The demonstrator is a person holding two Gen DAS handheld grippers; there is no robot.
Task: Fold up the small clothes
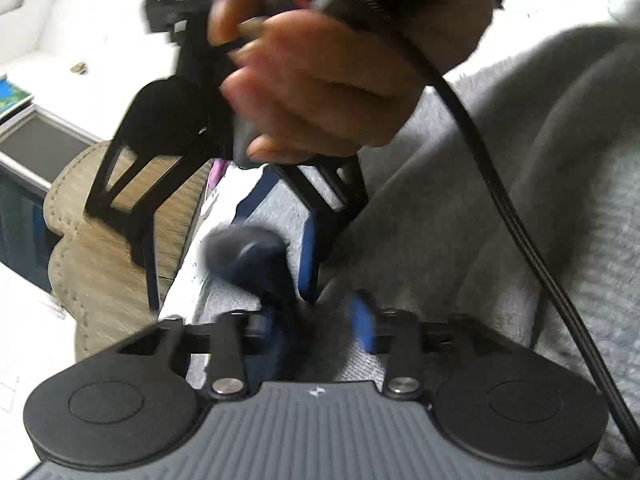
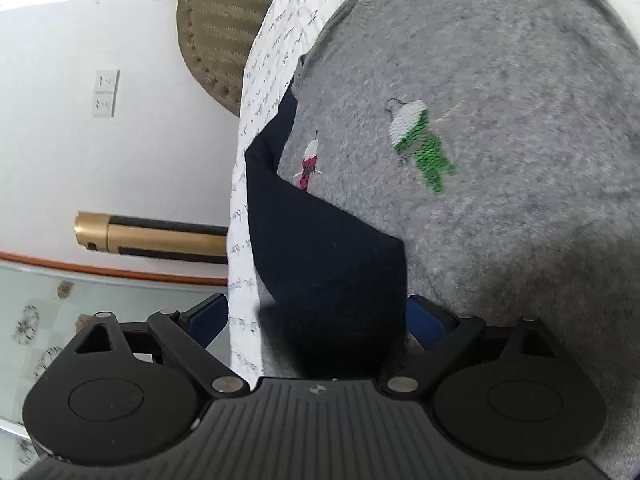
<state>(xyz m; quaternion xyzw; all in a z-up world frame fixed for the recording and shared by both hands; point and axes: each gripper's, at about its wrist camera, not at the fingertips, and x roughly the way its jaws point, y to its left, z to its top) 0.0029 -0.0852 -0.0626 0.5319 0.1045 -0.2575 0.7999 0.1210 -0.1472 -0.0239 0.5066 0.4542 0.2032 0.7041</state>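
A grey knitted sweater with small embroidered figures and a navy sleeve is lying across a white quilted cover, filling the right of both views. The right gripper is standing released, its blue pads wide on either side of the navy sleeve without pressing it. The left gripper is partly parted over grey knit, blurred; whether it is gripping, I cannot tell. A hand is holding the right gripper's handle farther off.

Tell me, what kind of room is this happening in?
Probably a room in a home, maybe a bedroom. A grey knitted sweater lies on a white quilted cover with printed script, beside a tan stitched cushion, with wall sockets on the white wall behind.
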